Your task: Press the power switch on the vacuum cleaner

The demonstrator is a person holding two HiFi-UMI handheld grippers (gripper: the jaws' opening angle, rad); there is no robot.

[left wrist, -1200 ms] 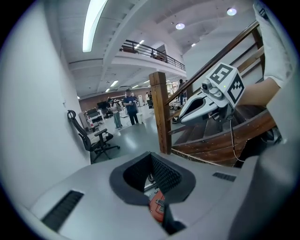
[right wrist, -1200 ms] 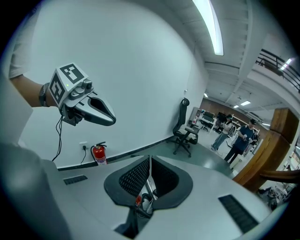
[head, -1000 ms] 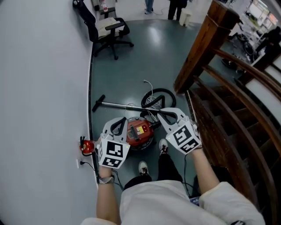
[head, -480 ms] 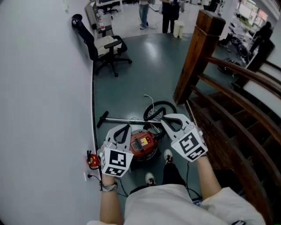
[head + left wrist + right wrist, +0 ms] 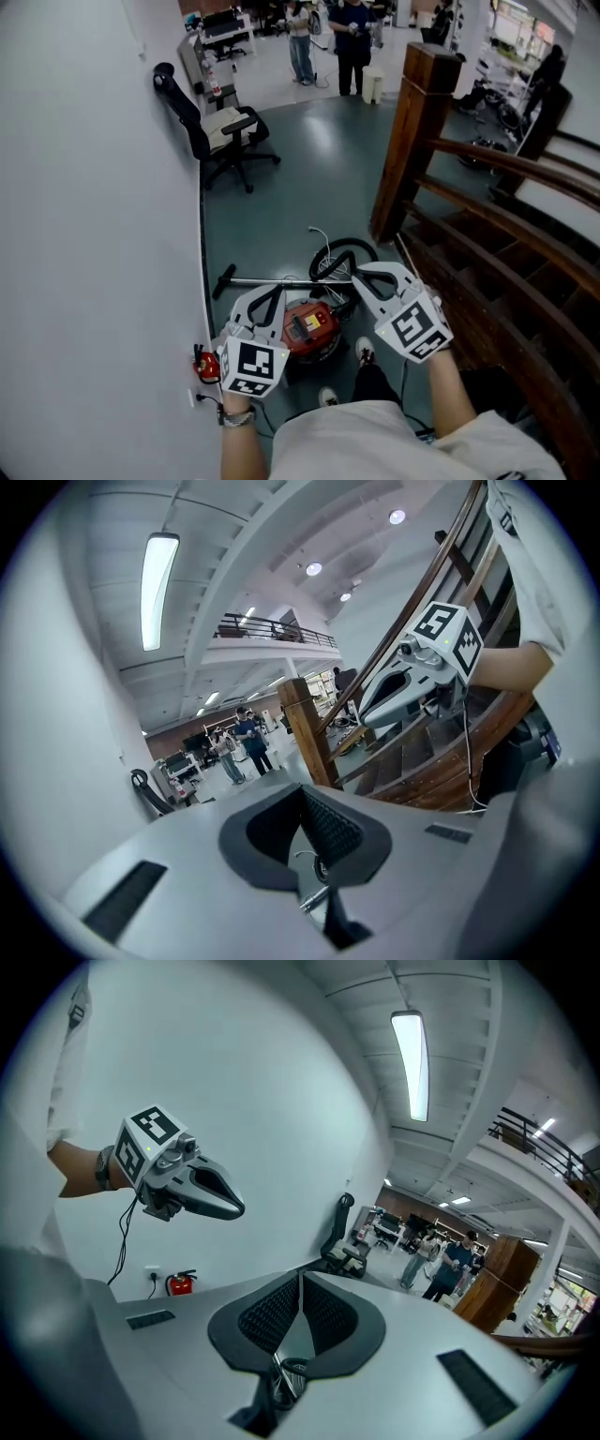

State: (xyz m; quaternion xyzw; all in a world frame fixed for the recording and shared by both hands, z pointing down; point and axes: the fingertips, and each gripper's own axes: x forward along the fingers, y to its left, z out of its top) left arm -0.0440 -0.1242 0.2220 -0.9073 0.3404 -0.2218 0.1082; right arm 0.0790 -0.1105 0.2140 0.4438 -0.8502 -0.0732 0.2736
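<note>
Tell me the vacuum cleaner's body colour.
Red; the vacuum cleaner shows best in the head view.

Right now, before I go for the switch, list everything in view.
vacuum: one, red, floor between grippers
hose: one, black, looped beyond vacuum
wand: one, silver, flat on floor
chair: one, black, by wall
extinguisher: one, red, wall base
stairs: one, brown wood, right
people: two, dark and grey tops, far end
shoes: two, pale, below vacuum
left gripper: one, white, shut, empty
right gripper: one, white, shut, empty
</note>
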